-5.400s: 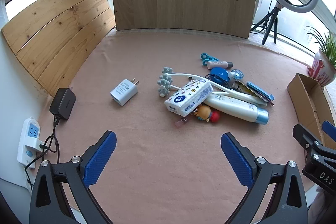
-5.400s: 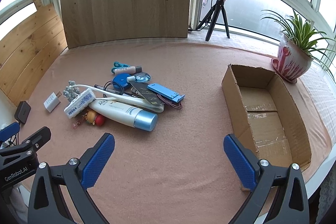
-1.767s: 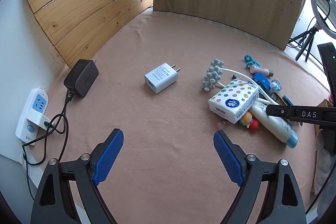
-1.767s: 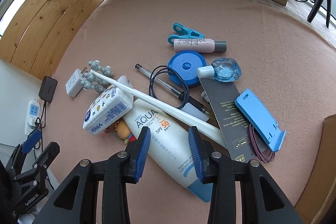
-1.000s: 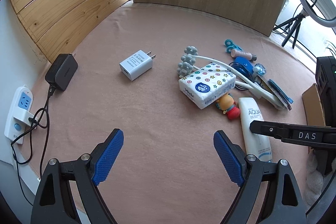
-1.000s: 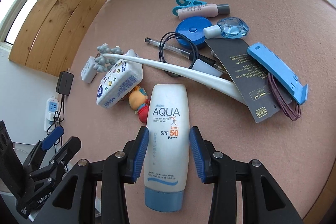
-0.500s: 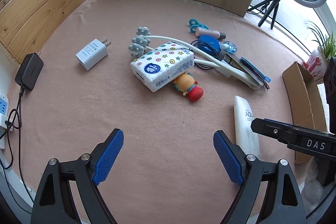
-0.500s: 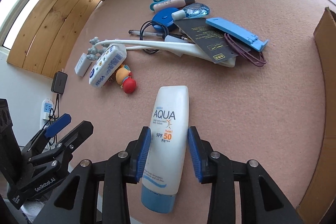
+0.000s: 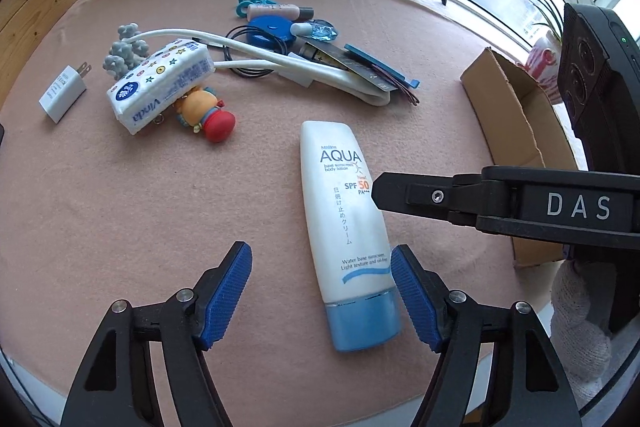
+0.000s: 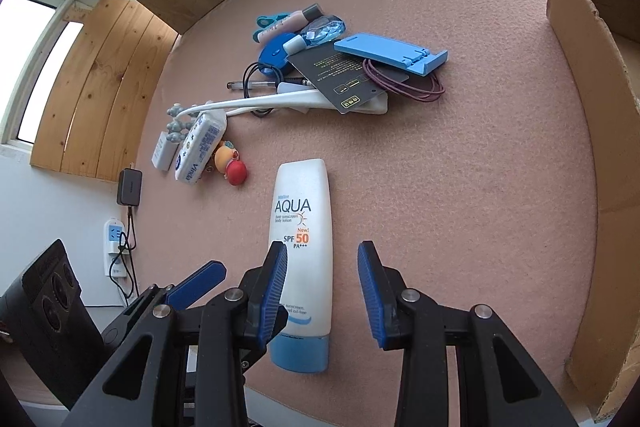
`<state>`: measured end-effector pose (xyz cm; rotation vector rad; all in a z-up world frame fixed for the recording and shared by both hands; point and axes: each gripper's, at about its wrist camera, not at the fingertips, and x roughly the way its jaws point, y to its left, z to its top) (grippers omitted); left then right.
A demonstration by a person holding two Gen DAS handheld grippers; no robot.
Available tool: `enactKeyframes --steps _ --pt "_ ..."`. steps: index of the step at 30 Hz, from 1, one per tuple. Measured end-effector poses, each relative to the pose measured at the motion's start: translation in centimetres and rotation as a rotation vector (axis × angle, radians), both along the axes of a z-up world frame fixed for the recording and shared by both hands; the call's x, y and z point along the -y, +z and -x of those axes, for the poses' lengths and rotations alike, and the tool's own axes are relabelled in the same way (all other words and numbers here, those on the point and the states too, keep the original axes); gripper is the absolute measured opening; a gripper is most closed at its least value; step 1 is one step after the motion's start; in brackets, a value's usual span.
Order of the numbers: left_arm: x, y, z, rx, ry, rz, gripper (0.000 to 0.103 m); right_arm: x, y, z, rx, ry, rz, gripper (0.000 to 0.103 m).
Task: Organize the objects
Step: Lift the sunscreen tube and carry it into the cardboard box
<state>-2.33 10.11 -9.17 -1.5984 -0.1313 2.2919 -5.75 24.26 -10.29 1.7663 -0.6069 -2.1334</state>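
Observation:
A white AQUA sunscreen tube [image 9: 344, 215] with a blue cap lies flat on the pink mat, apart from the pile; it also shows in the right wrist view [image 10: 302, 247]. My left gripper [image 9: 320, 291] is open, its right pad touching the tube's cap end. My right gripper [image 10: 322, 287] is open around the tube's lower part, with a gap on the right side. The pile holds a tissue pack [image 9: 160, 87], a toy figure [image 9: 204, 115], a white massager [image 9: 280, 67], a blue phone stand [image 10: 390, 53] and small bottles.
An open cardboard box [image 9: 516, 131] stands at the right, seen also in the right wrist view [image 10: 588, 107]. A white charger [image 9: 62, 93] lies at the left. A black adapter [image 10: 129, 187] and power strip [image 10: 116, 247] sit off the mat's left edge. Wood boards stand behind.
The right gripper dragged the sunscreen tube out of the pile toward the front edge, then opened its jaws. The left gripper swung right and narrowed, now framing the tube's cap end.

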Motion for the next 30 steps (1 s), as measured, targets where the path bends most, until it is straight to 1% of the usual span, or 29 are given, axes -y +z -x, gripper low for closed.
enactKeyframes --steps 2,6,7,9,10,15,17,20,21,24,27,30 --pt "-0.2 -0.5 0.0 0.013 -0.001 -0.003 0.070 0.2 -0.2 0.0 0.009 0.012 0.000 0.034" --pt "-0.7 -1.1 0.2 0.038 -0.013 -0.043 0.062 0.9 -0.7 0.0 0.017 0.044 0.004 0.034" --pt "-0.8 -1.2 0.2 0.038 -0.017 -0.049 0.059 1.1 -0.9 0.0 0.026 0.053 0.013 0.034" --pt "-0.8 -1.4 0.2 0.044 -0.016 -0.060 0.055 1.5 -1.4 0.0 0.037 0.068 0.019 0.034" --pt "-0.8 -1.4 0.2 0.047 -0.016 -0.071 0.051 1.6 -1.6 0.0 0.037 0.074 0.020 0.034" --pt "-0.5 -1.7 0.1 0.044 0.005 -0.097 0.050 1.3 -2.3 0.3 0.041 0.076 0.042 0.034" --pt "-0.3 -1.7 0.0 0.041 0.005 -0.102 0.050 1.2 -2.8 0.4 0.058 0.085 0.063 0.036" --pt "-0.9 -1.8 0.0 0.019 -0.014 -0.070 0.051 1.1 -3.5 0.4 0.089 0.089 0.103 0.039" --pt "-0.9 -1.7 -0.1 0.013 -0.011 -0.063 0.051 1.1 -3.5 0.4 0.085 0.083 0.117 0.039" --pt "-0.7 -1.7 -0.2 0.019 0.011 -0.072 0.050 1.6 -2.9 0.3 0.071 0.086 0.096 0.039" --pt "-0.7 -1.3 -0.3 0.032 0.023 -0.099 0.050 1.8 -2.0 0.0 0.054 0.101 0.074 0.037" --pt "-1.5 -0.2 -0.4 0.008 0.018 -0.109 0.050 1.4 -0.9 -0.3 0.032 0.103 0.068 0.035"
